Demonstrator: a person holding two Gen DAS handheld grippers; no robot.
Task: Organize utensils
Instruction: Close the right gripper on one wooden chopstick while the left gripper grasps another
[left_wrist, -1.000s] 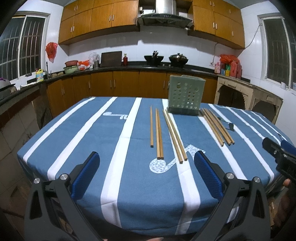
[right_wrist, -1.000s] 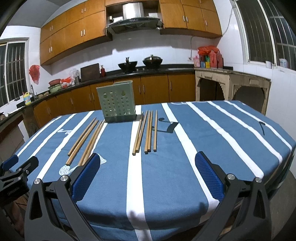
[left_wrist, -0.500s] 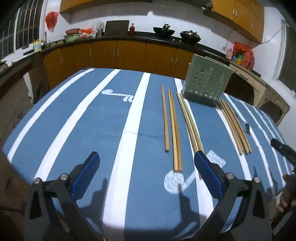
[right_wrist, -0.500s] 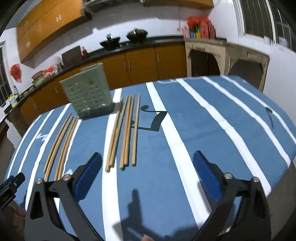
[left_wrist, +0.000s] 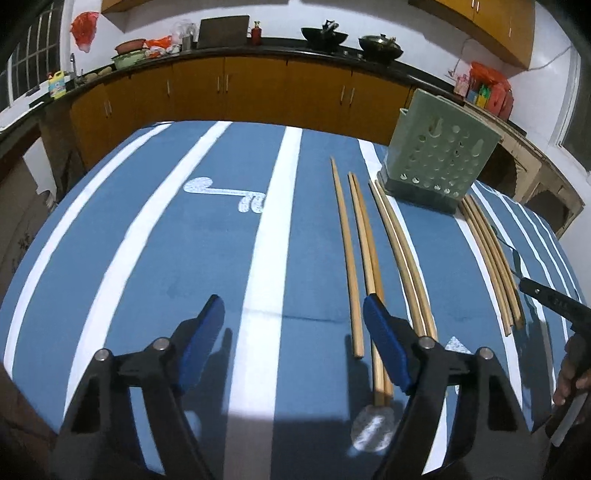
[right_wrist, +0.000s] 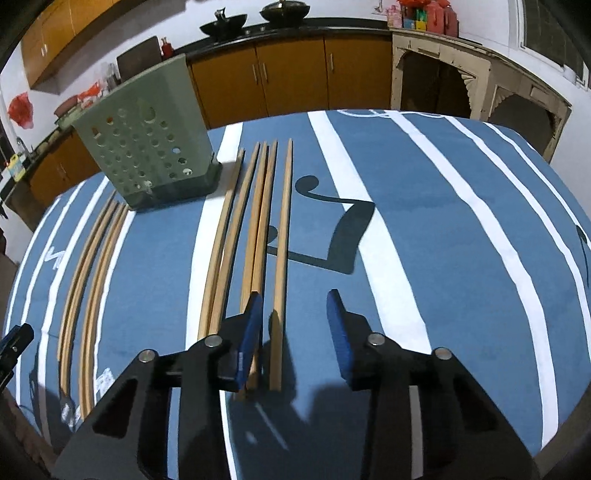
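Wooden chopsticks lie in two groups on the blue striped tablecloth (left_wrist: 147, 258), in front of a green perforated holder (left_wrist: 439, 162) (right_wrist: 147, 147). My left gripper (left_wrist: 293, 301) hovers low over the near ends of the left group (left_wrist: 365, 258). Its jaws are closing, and the leftmost chopstick (left_wrist: 347, 258) lies just inside the right pad (left_wrist: 384, 336), untouched. My right gripper (right_wrist: 294, 295) is over the right group (right_wrist: 255, 229). Its jaws are closing too, with the rightmost chopstick (right_wrist: 283, 240) loose between them.
A person's hand (left_wrist: 569, 376) holds the right gripper at the edge of the left wrist view. Kitchen cabinets (left_wrist: 258, 92) and a counter with pots run behind the table. A wide stretch of cloth (right_wrist: 461, 240) lies right of the chopsticks.
Both grippers have moved forward and tipped down toward the chopsticks' near ends. Both pairs of jaws have narrowed, the right one much more than the left.
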